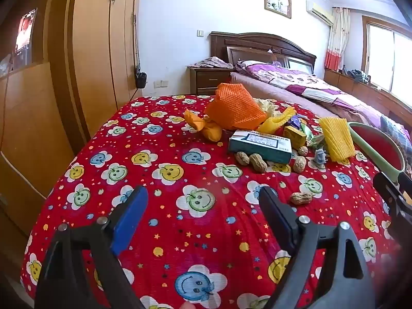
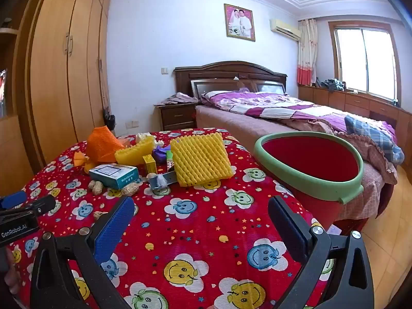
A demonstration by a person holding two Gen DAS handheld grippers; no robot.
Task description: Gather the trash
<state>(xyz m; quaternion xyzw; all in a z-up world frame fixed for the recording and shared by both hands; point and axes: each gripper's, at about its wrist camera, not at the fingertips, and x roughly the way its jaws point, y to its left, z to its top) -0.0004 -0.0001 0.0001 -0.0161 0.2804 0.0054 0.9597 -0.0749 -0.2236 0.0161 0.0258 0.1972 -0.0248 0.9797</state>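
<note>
A pile of trash lies on a table with a red smiley-flower cloth: orange foam net, yellow foam net, a teal box, a small yellow box, wrappers and several peanuts. A red bin with a green rim stands at the table's right edge. My left gripper is open and empty, short of the pile. My right gripper is open and empty, near the yellow foam net and teal box. The left gripper's body shows at the right view's left edge.
A lone peanut lies just beyond my left gripper's right finger. Behind the table are a bed with a purple quilt, a nightstand, and wooden wardrobes on the left. A window is at the right.
</note>
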